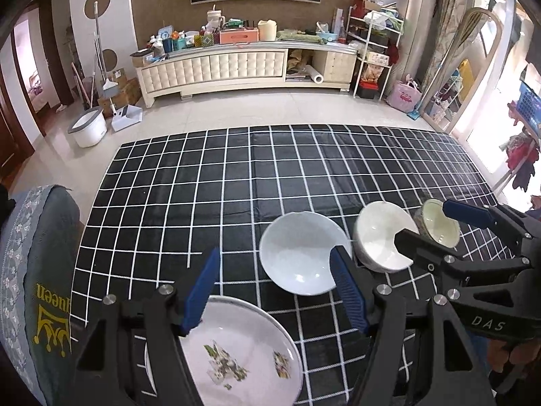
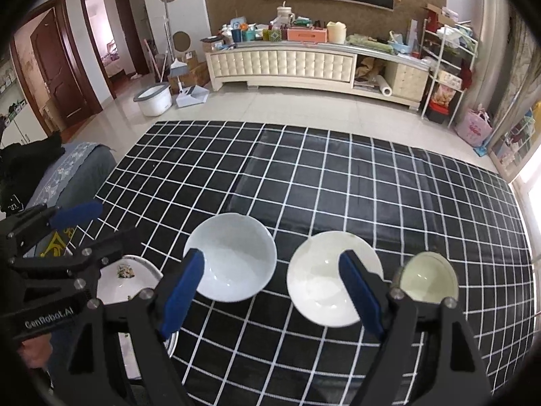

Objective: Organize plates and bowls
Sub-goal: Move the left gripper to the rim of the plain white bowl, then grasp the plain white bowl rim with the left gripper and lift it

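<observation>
A flower-patterned plate (image 1: 243,348) lies at the table's near left, also in the right wrist view (image 2: 125,282). To its right stand a wide white bowl (image 1: 301,253) (image 2: 233,257), a smaller white bowl (image 1: 382,237) (image 2: 324,280) and a small cream bowl with a patterned outside (image 1: 438,223) (image 2: 426,279). My left gripper (image 1: 275,264) is open and empty above the plate's far edge. My right gripper (image 2: 270,270) is open and empty, its fingers on either side of the gap between the two white bowls. It shows in the left wrist view (image 1: 429,223) over the small bowls.
The table is covered by a black cloth with a white grid (image 1: 270,176). A grey cushioned seat with a yellow crown print (image 1: 37,287) stands at the table's left edge. Beyond the table are a tiled floor, a white bucket (image 1: 88,129) and a cluttered low cabinet (image 1: 243,64).
</observation>
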`<action>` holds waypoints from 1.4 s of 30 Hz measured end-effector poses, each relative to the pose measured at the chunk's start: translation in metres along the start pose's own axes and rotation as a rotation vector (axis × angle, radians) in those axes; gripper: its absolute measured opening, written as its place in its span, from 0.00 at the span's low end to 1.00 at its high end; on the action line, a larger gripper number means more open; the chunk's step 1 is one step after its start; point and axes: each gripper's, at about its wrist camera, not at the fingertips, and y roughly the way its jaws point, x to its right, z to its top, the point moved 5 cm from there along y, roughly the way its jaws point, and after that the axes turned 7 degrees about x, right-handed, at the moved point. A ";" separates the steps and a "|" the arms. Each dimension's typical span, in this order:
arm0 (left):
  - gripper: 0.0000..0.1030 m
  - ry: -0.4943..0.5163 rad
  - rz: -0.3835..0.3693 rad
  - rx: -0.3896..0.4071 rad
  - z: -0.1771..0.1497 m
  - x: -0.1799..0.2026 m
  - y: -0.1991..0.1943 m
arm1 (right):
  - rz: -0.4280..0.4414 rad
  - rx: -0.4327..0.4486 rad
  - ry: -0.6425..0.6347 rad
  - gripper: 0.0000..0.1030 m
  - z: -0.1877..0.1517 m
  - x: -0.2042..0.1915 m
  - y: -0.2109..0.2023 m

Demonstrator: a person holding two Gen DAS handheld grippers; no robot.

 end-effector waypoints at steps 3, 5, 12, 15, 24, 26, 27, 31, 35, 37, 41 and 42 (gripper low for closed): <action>0.63 -0.015 0.011 -0.023 0.001 -0.011 0.015 | 0.012 -0.022 -0.012 0.83 -0.001 -0.002 0.015; 0.63 -0.030 0.017 -0.047 -0.002 -0.020 0.027 | 0.009 -0.041 -0.026 0.82 0.000 -0.002 0.026; 0.63 -0.063 0.019 -0.110 -0.016 -0.034 0.061 | 0.034 -0.096 -0.060 0.73 -0.006 -0.003 0.060; 0.58 -0.079 0.013 -0.144 -0.022 -0.037 0.076 | 0.056 -0.124 -0.063 0.63 -0.009 -0.001 0.074; 0.31 -0.076 -0.044 -0.223 -0.041 -0.026 0.104 | 0.078 -0.176 -0.076 0.43 -0.017 -0.001 0.102; 0.26 -0.068 -0.054 -0.232 -0.043 -0.023 0.106 | 0.080 -0.188 -0.078 0.39 -0.021 -0.001 0.106; 0.23 -0.062 -0.056 -0.236 -0.044 -0.022 0.108 | 0.077 -0.194 -0.080 0.37 -0.023 -0.002 0.107; 0.19 -0.047 -0.063 -0.261 -0.051 -0.018 0.114 | 0.063 -0.211 -0.080 0.26 -0.032 0.000 0.113; 0.15 -0.041 -0.105 -0.285 -0.058 -0.012 0.117 | 0.045 -0.194 -0.076 0.19 -0.033 0.003 0.111; 0.15 -0.032 -0.097 -0.287 -0.060 -0.009 0.116 | 0.039 -0.194 -0.068 0.18 -0.033 0.004 0.111; 0.14 -0.017 -0.073 -0.287 -0.063 -0.004 0.115 | 0.007 -0.190 -0.064 0.17 -0.033 0.002 0.111; 0.14 -0.016 -0.067 -0.287 -0.063 -0.003 0.115 | 0.002 -0.187 -0.063 0.17 -0.033 0.002 0.109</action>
